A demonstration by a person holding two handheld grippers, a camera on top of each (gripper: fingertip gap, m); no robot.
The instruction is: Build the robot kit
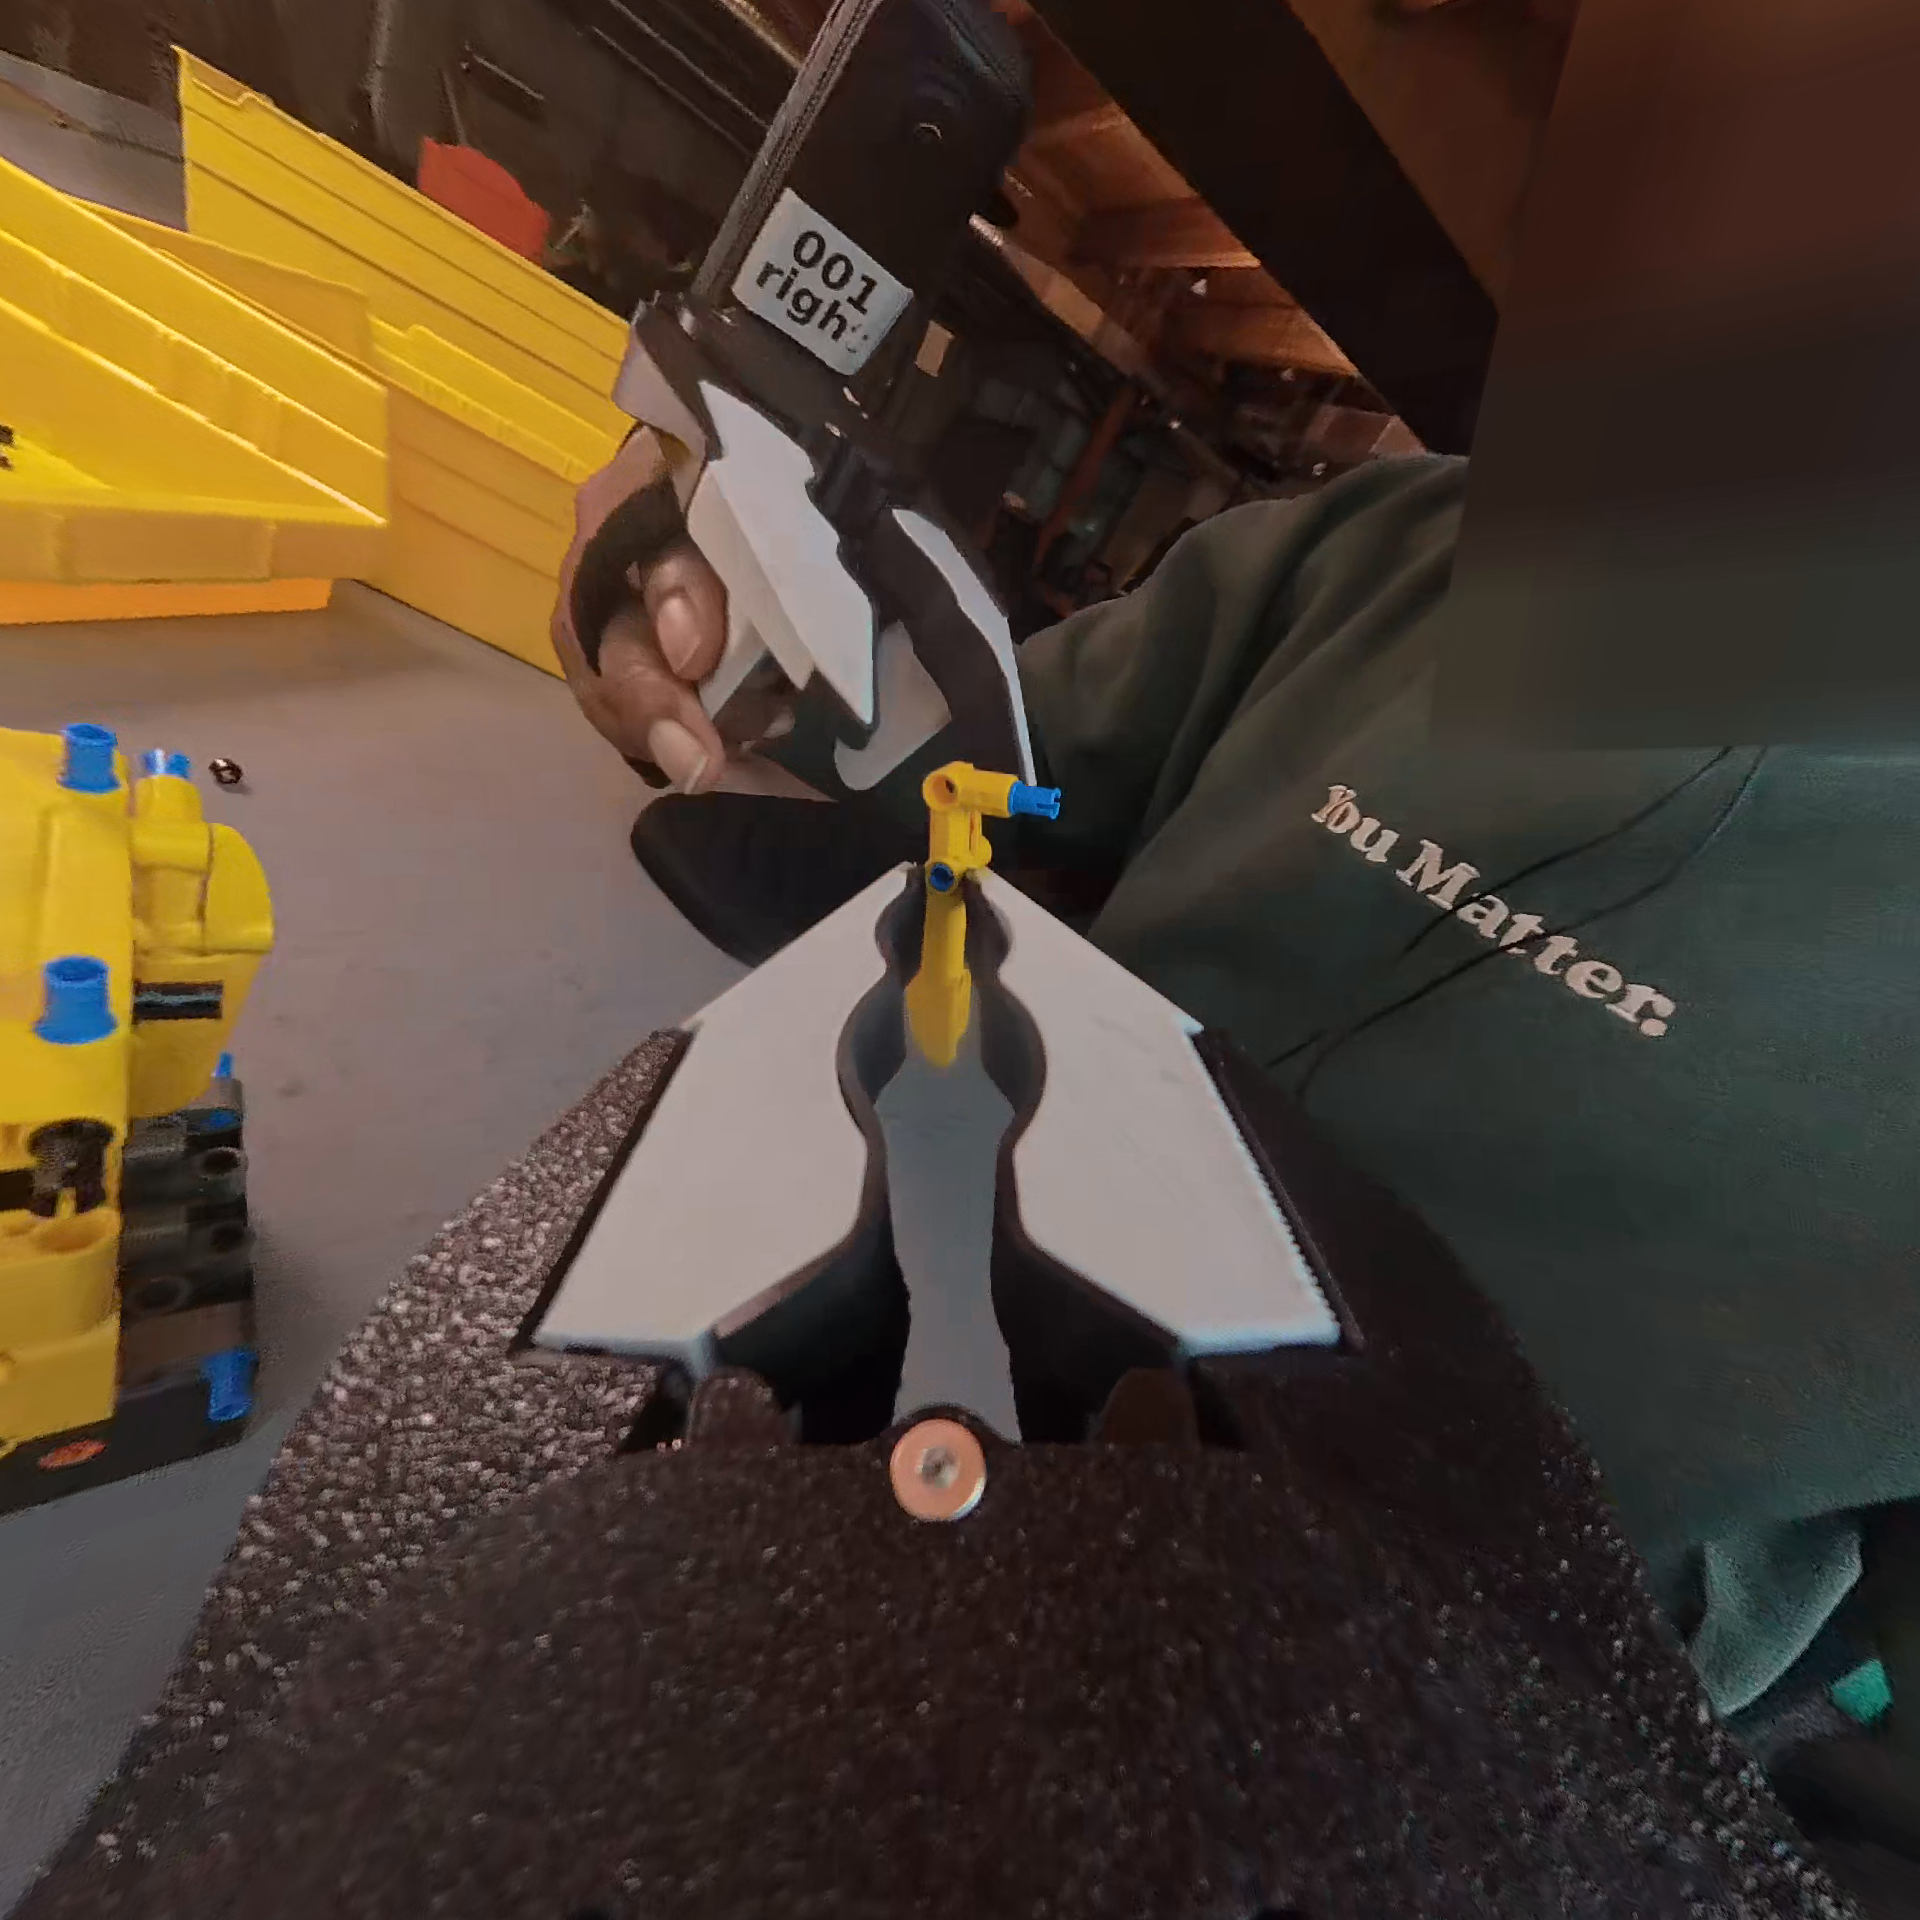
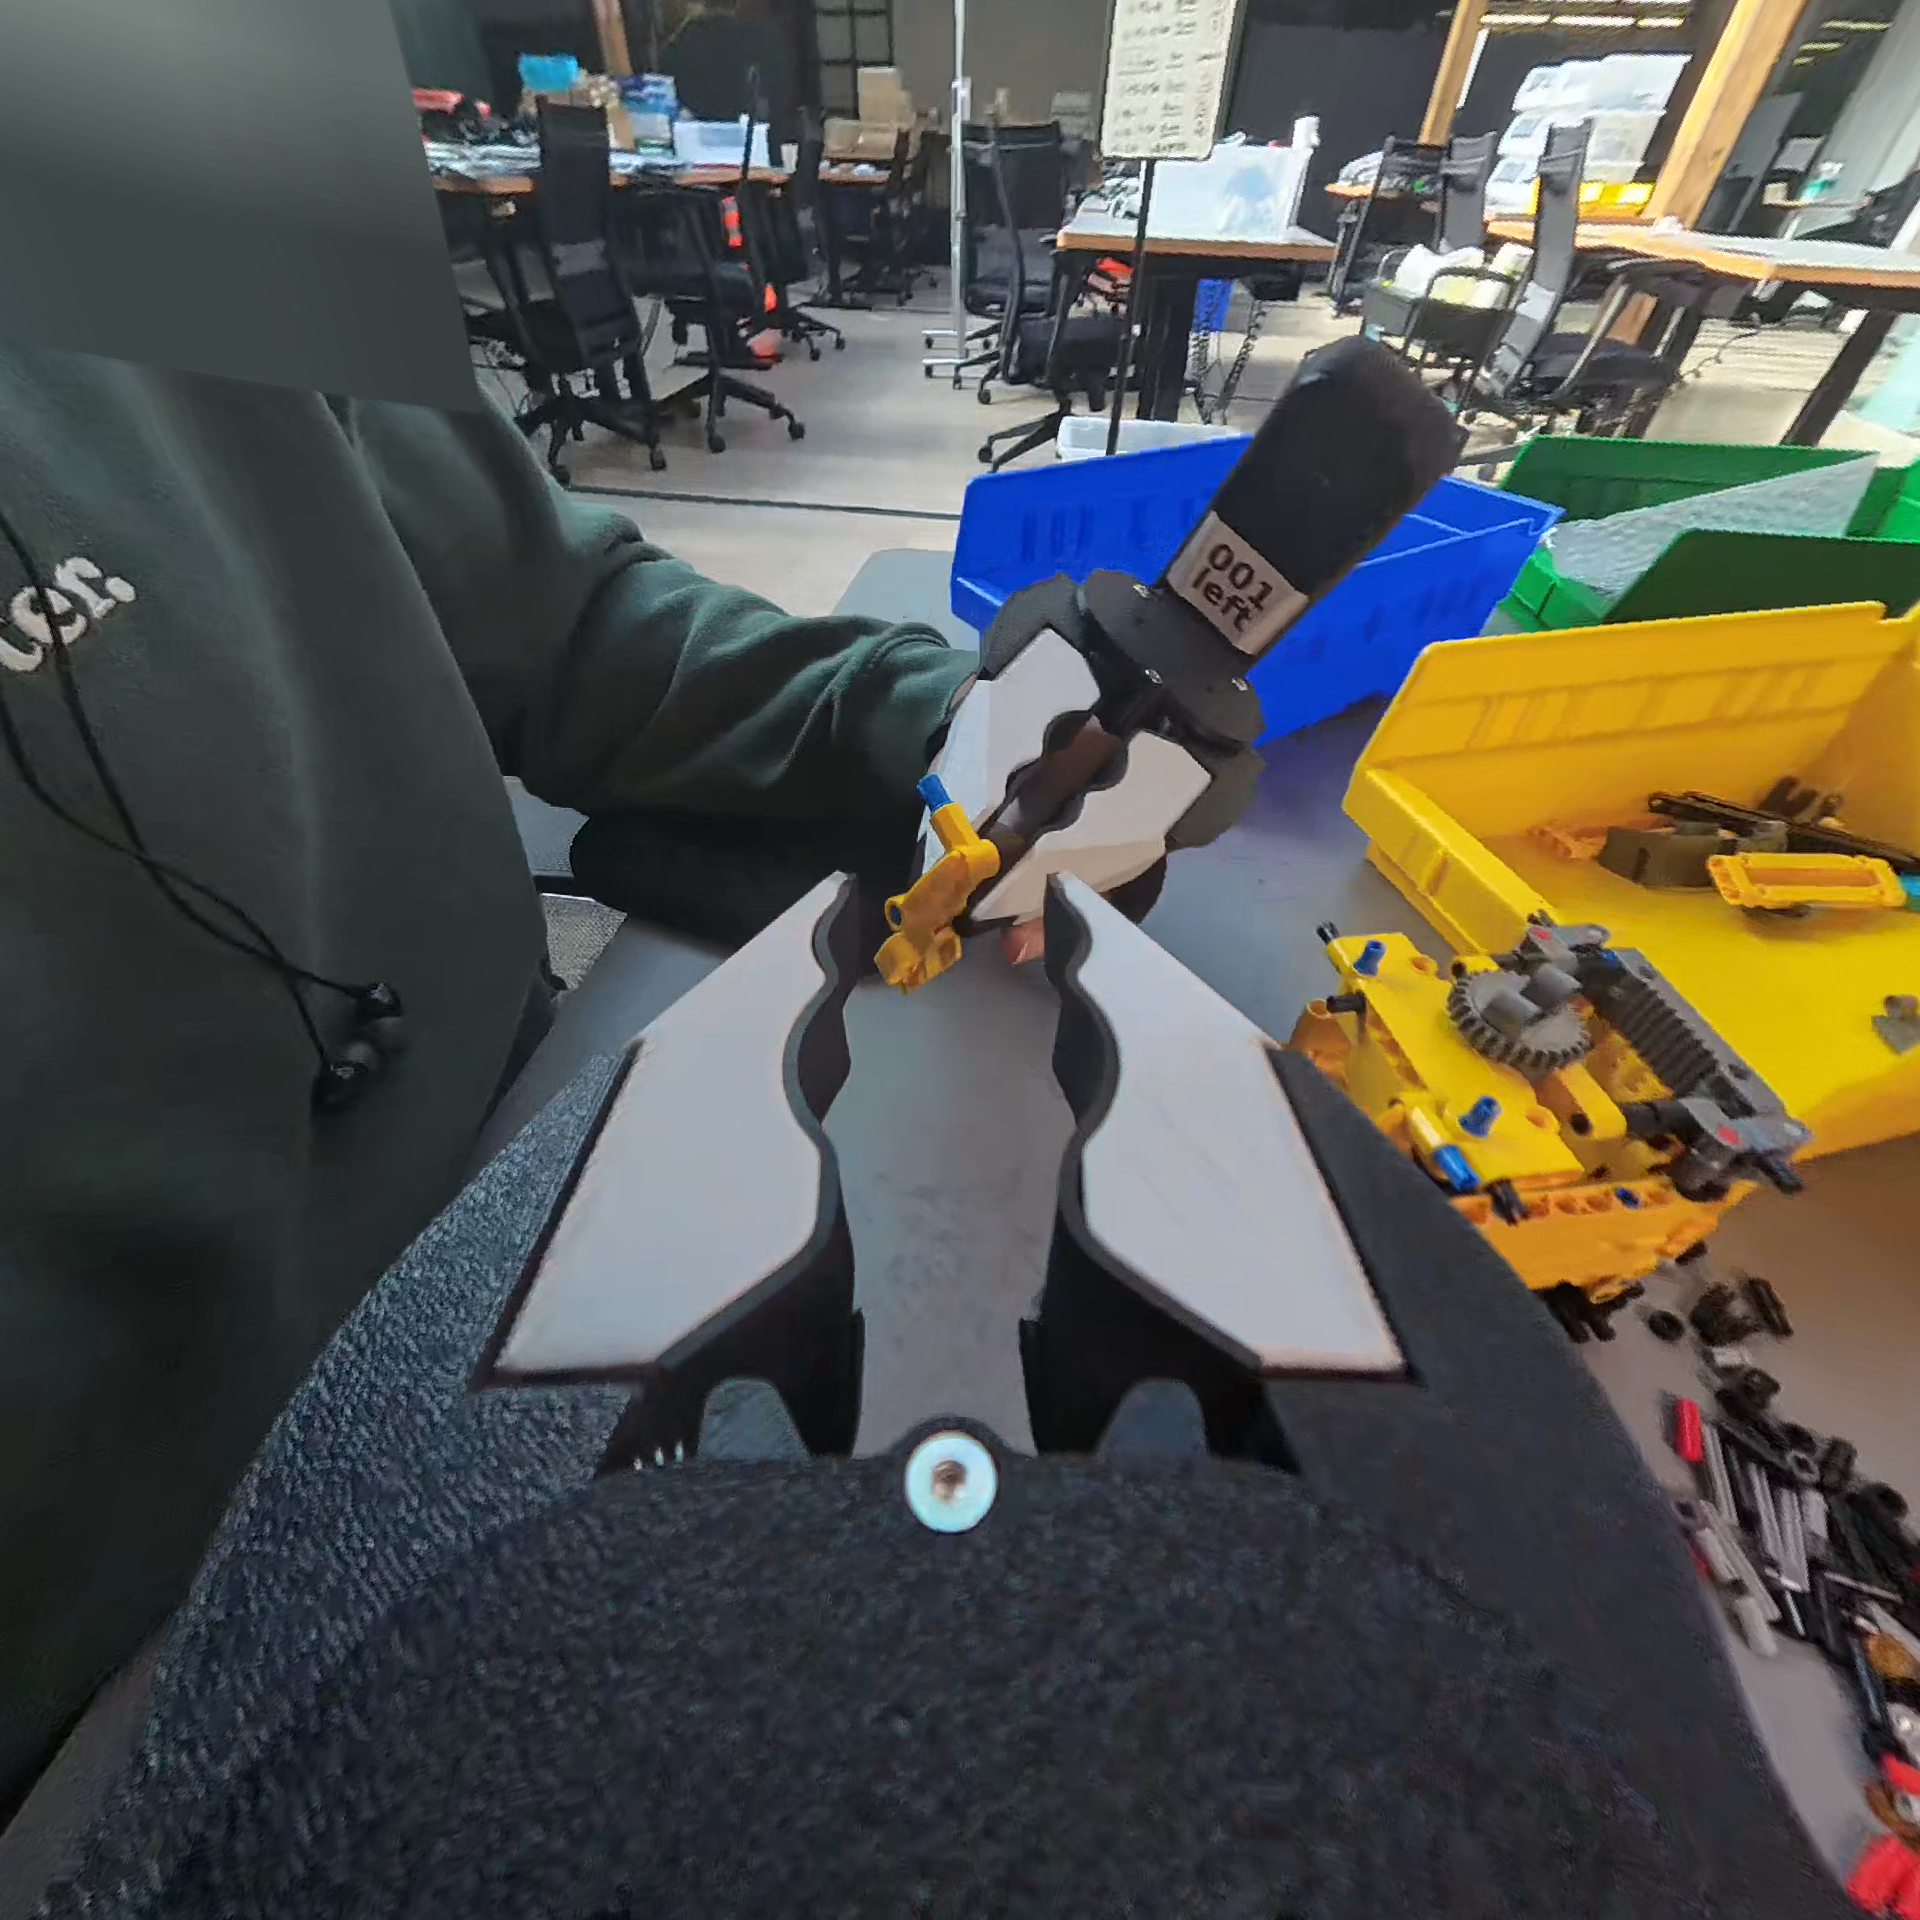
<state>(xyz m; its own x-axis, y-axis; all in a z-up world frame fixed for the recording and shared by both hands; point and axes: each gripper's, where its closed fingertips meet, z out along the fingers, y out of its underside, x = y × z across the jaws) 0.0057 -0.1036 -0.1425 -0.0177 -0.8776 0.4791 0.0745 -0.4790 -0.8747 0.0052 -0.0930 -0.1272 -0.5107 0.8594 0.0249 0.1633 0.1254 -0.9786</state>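
The left gripper (image 1: 948, 894) jaws pinch a yellow connector piece (image 1: 948, 935), while the right gripper (image 2: 951, 914) jaws gape empty, yellow model (image 2: 1538, 1101) at three o'clock.

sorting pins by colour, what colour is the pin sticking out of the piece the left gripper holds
Blue pin, on a yellow piece; clearest in the left wrist view.
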